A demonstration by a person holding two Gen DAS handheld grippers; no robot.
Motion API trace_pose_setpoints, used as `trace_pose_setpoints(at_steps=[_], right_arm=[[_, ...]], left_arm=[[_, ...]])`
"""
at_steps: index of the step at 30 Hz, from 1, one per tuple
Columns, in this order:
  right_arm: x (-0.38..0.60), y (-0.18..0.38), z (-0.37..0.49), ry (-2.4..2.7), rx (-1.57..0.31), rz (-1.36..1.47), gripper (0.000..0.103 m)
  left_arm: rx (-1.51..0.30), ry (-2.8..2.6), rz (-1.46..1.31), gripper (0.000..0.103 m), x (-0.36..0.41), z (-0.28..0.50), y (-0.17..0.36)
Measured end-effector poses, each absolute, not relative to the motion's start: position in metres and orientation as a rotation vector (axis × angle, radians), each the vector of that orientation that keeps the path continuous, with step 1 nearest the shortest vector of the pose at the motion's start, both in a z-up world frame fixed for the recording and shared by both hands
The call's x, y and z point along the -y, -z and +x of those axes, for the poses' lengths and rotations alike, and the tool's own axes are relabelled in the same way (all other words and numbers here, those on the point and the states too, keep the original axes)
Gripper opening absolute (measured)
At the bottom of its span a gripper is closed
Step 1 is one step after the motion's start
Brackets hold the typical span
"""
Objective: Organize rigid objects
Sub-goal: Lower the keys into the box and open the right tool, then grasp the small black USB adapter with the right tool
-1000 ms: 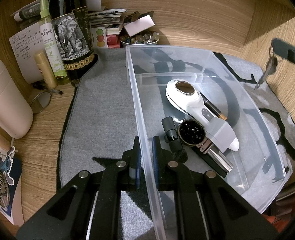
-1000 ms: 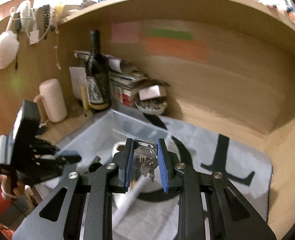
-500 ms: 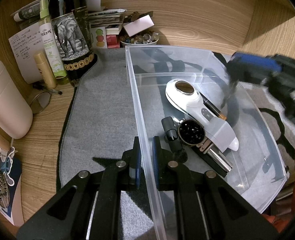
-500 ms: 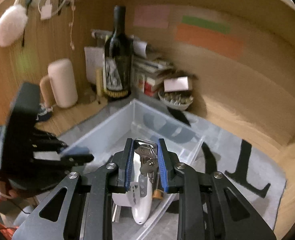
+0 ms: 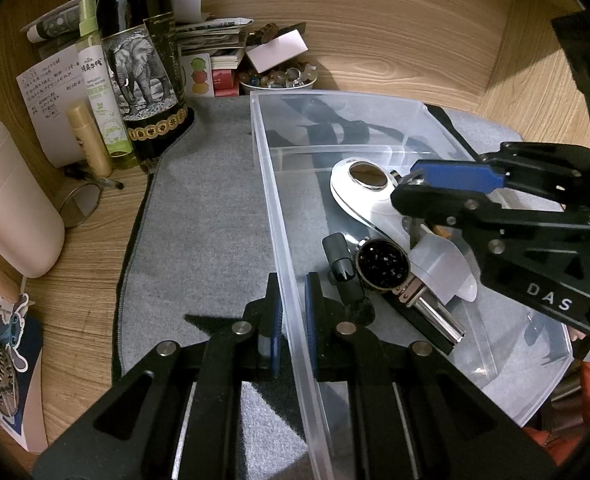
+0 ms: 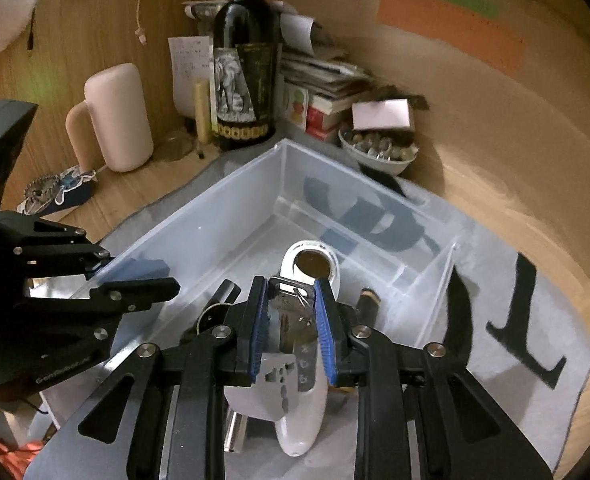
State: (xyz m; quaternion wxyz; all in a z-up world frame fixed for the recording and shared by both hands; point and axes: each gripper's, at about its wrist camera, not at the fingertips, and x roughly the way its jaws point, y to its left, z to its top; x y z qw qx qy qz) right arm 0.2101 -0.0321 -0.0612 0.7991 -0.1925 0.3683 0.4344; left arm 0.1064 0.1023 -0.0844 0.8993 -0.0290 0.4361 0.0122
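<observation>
A clear plastic bin sits on a grey mat. My left gripper is shut on the bin's left wall. Inside lie a white handheld device, a round black item, a small black piece and a metal cylinder. My right gripper is shut on a bunch of keys and holds it low inside the bin, just above the white device. It also shows in the left wrist view.
A dark wine bottle, a green spray bottle, a pink mug, papers and a bowl of stones crowd the back left corner. Wooden walls close the back and right. The grey mat lies left of the bin.
My right gripper has come down from the right into the bin with the keys. The left gripper has stayed on the bin wall.
</observation>
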Motion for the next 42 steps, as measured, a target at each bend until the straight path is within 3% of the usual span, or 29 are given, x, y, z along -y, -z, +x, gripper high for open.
trace_pose_setpoints(at_steps=[5, 8, 14, 18, 22, 33, 42], right_arm=[[0.033, 0.061, 0.212, -0.937, -0.809, -0.400, 0.023], [0.035, 0.058, 0.210, -0.935, -0.794, -0.398, 0.030], [0.048, 0.042, 0.205, -0.917, -0.727, -0.376, 0.053], [0.061, 0.030, 0.204, -0.886, -0.692, -0.345, 0.075], [0.078, 0.022, 0.205, -0.858, -0.684, -0.306, 0.084], [0.142, 0.030, 0.201, -0.720, -0.701, -0.261, 0.086], [0.185, 0.082, 0.191, -0.626, -0.891, -0.199, 0.087]], left_arm=[[-0.903, -0.025, -0.059, 0.010, -0.102, 0.107, 0.085], [-0.903, -0.025, -0.060, 0.010, -0.102, 0.107, 0.085], [-0.903, -0.025, -0.060, 0.010, -0.102, 0.107, 0.085], [-0.902, -0.024, -0.059, 0.010, -0.102, 0.107, 0.085], [-0.903, -0.025, -0.059, 0.010, -0.100, 0.108, 0.085], [-0.902, -0.024, -0.059, 0.010, -0.100, 0.108, 0.085], [-0.902, -0.024, -0.059, 0.010, -0.101, 0.107, 0.085]])
